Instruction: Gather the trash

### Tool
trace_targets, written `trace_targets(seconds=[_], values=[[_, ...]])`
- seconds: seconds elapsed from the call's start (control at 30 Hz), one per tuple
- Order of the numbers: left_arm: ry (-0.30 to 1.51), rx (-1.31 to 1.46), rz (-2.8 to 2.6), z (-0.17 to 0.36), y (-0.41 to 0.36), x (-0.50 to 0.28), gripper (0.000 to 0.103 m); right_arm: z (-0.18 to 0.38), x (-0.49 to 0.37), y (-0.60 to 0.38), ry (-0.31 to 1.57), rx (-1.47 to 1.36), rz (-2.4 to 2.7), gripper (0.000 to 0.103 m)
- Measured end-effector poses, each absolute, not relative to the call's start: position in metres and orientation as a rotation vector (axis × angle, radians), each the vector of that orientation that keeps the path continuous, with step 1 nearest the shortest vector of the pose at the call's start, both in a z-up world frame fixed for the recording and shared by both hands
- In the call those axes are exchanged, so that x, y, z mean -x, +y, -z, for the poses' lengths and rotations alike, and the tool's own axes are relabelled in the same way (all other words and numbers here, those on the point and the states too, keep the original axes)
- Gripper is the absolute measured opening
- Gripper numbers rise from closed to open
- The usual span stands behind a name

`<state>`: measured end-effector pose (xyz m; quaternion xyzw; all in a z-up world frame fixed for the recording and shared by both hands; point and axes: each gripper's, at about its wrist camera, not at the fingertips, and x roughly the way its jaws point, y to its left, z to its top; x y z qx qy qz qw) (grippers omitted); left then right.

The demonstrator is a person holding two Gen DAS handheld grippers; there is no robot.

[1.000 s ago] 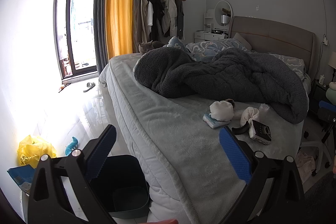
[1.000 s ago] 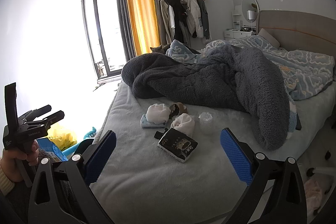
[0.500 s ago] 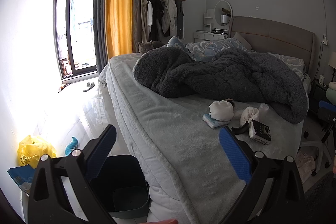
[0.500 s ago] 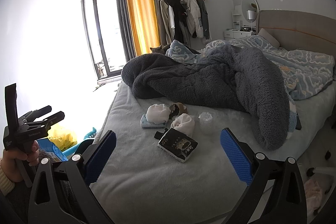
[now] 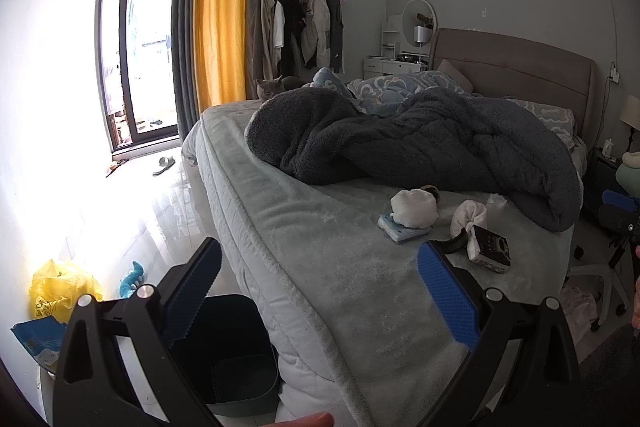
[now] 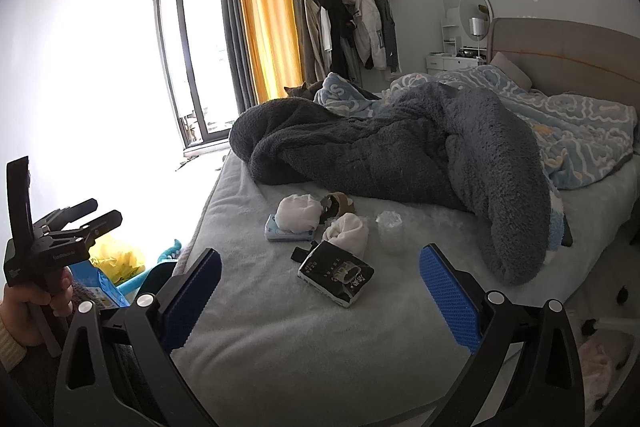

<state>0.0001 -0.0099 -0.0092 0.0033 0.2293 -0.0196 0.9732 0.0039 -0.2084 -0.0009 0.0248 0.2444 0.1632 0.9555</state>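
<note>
Both tongs, left (image 5: 318,291) and right (image 6: 320,291), are spread wide and hold nothing. The trash lies in a heap on the bed (image 6: 280,339). Go for the pack (image 6: 336,273) first; it is nearest. The bin (image 5: 236,347) waits beside the bed.

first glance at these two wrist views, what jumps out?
The rumpled dark grey fleece blanket heaped across the bed, then the small cluster of litter on the pale sheet in front of it: white crumpled wads, a black printed packet, a clear crushed plastic cup. Both the right gripper and left gripper are open and empty, and a dark bin stands on the floor by the bed's edge.
</note>
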Motion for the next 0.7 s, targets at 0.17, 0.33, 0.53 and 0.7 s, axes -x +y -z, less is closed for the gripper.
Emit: trace_targets(seconds=[0.17,0.33,0.53,0.7], values=[[0.478,-0.033,0.09,0.018,-0.026,-0.004,0.1,0.003,-0.008,-0.212,0.522,-0.06,-0.3,0.1],[0.506,-0.021,0.209,0.015,-0.032,-0.012,0.1,0.02,-0.022,-0.211,0.574,-0.096,-0.266,0.1],[0.493,-0.051,0.249,0.018,-0.039,-0.029,0.1,0.046,-0.044,-0.193,0.661,-0.072,-0.288,0.1],[0.548,-0.022,0.289,0.03,-0.04,-0.055,0.099,0.064,-0.068,-0.183,0.701,-0.094,-0.287,0.1]])
